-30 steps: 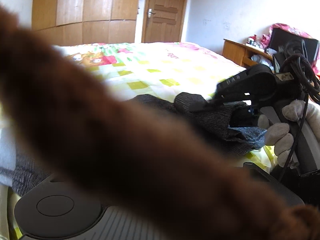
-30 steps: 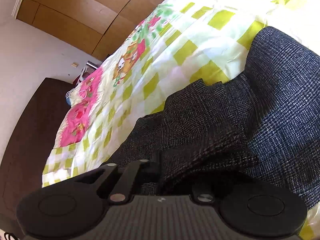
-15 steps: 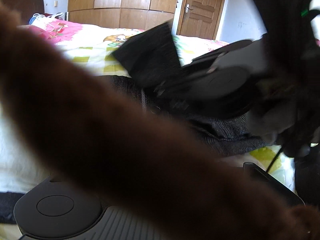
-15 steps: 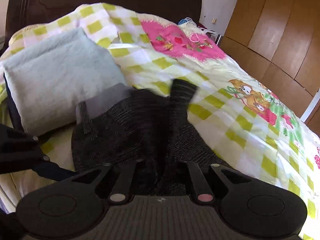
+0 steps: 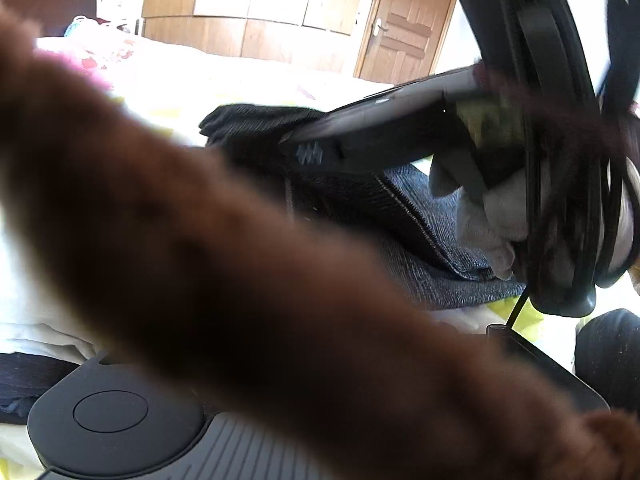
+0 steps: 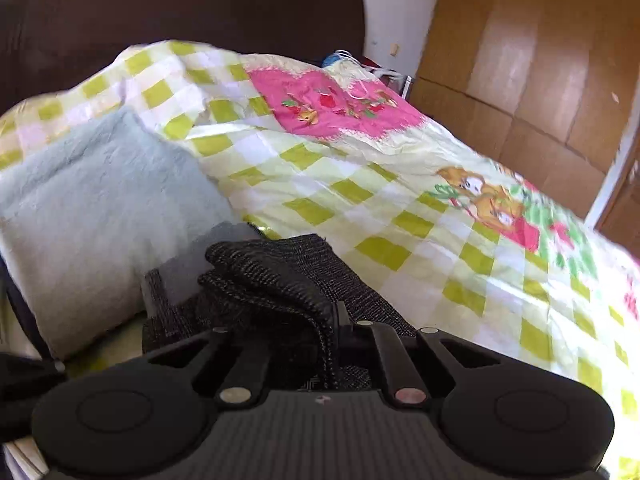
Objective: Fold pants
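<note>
Pants (image 6: 280, 280) fold carried headward; right tongs (image 6: 296, 344) clamp hem; left tongs unreadable.

The right gripper (image 6: 336, 320) is matte black plastic. Its near body carries fine parallel ribs across the middle and a small pale logo at the centre. On either side sits a round, flat housing with a shallow circular recess. Two angled black link bars run forward from it, each pinned by a bright metal screw, the right one tinted pink. Smaller silver screws dot the far ends of the links.

In the left wrist view the left gripper (image 5: 120, 420) shows the same ribbed black body and round recessed disc. A blurred brown fuzzy sleeve (image 5: 240, 280) crosses it. At far right, black cables (image 5: 560, 160) loop beside a pale knit glove (image 5: 504, 216).
</note>
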The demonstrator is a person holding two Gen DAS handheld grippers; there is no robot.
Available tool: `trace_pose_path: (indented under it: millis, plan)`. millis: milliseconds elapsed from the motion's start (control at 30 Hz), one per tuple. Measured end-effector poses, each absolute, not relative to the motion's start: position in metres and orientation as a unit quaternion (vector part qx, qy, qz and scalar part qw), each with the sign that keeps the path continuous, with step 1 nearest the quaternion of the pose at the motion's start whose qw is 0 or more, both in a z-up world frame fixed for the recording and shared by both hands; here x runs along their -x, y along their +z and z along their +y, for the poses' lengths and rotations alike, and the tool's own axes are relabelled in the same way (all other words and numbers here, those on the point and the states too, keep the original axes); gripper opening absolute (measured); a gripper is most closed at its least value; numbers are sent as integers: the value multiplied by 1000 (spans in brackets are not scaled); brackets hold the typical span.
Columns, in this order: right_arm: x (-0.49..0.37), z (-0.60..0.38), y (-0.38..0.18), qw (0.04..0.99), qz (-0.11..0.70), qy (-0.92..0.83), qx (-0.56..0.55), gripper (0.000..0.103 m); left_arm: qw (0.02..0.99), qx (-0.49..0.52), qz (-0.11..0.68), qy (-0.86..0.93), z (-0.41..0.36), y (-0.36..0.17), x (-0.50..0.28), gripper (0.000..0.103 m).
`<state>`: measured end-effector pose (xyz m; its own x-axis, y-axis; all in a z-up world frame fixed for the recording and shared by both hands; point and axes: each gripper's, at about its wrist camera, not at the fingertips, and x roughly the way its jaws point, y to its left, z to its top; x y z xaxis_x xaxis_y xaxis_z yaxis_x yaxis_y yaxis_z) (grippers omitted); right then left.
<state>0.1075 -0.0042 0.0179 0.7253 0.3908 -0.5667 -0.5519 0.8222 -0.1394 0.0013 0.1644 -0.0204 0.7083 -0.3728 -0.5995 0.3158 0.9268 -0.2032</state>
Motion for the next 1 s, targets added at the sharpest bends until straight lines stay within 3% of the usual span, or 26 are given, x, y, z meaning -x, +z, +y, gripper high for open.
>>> trace_pose_path:
  millis: [100,233,500,600,767,1000]
  plan:
    - [-120,-15,44,930,271,242,63,23,927,47,324,-185,171,-14,3,69]
    - [-115,10,57,933,228,265,90,23,930,50,316,-182,179,-10,11,69]
    - [-113,57,-14,876,290,340,182,27,925,47,339,-168,180,-16,20,69]
    - [-123,52,-14,874,310,342,149,28,923,43,344,-169,176,-15,24,69]
    - [-118,41,-2,861,322,378,111,51,924,25,339,-172,166,-5,29,69]
    - [-98,-14,28,873,297,386,45,60,931,-2,330,-153,160,12,24,69]
